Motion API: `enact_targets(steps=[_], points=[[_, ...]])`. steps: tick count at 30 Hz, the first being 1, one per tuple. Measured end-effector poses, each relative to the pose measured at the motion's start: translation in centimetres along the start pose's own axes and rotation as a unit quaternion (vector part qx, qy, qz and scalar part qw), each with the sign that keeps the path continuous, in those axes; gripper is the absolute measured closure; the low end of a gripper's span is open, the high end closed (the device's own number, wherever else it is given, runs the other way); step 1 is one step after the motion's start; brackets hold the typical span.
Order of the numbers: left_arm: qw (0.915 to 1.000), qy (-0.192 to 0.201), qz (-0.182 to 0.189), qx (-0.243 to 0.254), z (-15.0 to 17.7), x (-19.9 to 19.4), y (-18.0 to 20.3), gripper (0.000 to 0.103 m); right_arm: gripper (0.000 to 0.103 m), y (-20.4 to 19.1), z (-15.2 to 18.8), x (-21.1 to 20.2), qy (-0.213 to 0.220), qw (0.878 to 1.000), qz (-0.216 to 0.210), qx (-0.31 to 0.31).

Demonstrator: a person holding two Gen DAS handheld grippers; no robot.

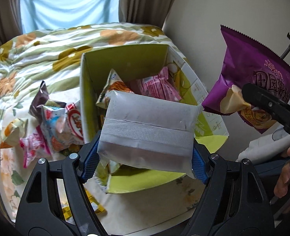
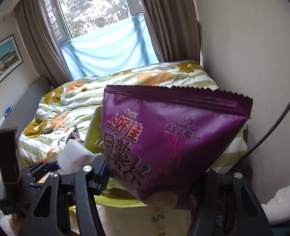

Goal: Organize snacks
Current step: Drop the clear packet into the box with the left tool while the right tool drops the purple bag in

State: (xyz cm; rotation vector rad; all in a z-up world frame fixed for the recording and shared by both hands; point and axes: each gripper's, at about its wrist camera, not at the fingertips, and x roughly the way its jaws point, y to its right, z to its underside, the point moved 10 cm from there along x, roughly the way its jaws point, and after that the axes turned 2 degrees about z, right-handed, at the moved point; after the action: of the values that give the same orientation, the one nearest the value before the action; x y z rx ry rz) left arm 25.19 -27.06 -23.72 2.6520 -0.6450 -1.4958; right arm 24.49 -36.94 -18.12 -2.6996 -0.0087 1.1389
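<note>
My left gripper [image 1: 145,157] is shut on a silver-grey snack packet [image 1: 150,125] and holds it above the near edge of an open green cardboard box [image 1: 125,63] on the bed. Inside the box lie a pink packet [image 1: 158,86] and an orange one [image 1: 115,86]. My right gripper [image 2: 150,179] is shut on a purple chip bag [image 2: 170,133], held up to the right of the box; the bag also shows in the left wrist view [image 1: 252,74], with the right gripper [image 1: 251,98] on its lower part.
A pile of loose snack packets [image 1: 52,122] lies on the floral quilt [image 1: 46,51] left of the box. Yellow wrappers [image 1: 97,208] lie near the bed's front edge. A wall [image 1: 213,19] stands right of the box; curtains and window behind.
</note>
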Motion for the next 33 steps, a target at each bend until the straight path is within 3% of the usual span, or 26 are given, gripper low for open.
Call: enact_targets(steps=[5,9,16,21,33], points=[[0.9997,-0.022,0.001,0.007,0.6,3.3,1.9,0.025,0.046,2.2,0.5,1.1,-0.014,1.0,-0.003,0.019],[0.9995,-0.033,-0.005,-0.001,1.4,4.6,2.0,0.0,0.046,3.8,1.1,1.8,-0.025,0.999,-0.002,0.03],[0.9984,-0.037,-0.041,0.011,3.0,2.7,-0.2,0.0,0.046,4.0,1.3,2.2,-0.032,0.999,-0.011,0.028],[0.998,-0.032,-0.054,0.003,3.7,0.1,-2.2,0.0,0.046,2.2,1.3,3.1,-0.047,0.998,-0.039,0.019],[0.996,-0.03,-0.08,-0.024,4.0,-2.2,-6.1,0.0,0.045,-4.9,4.0,8.4,-0.155,0.981,-0.116,-0.018]])
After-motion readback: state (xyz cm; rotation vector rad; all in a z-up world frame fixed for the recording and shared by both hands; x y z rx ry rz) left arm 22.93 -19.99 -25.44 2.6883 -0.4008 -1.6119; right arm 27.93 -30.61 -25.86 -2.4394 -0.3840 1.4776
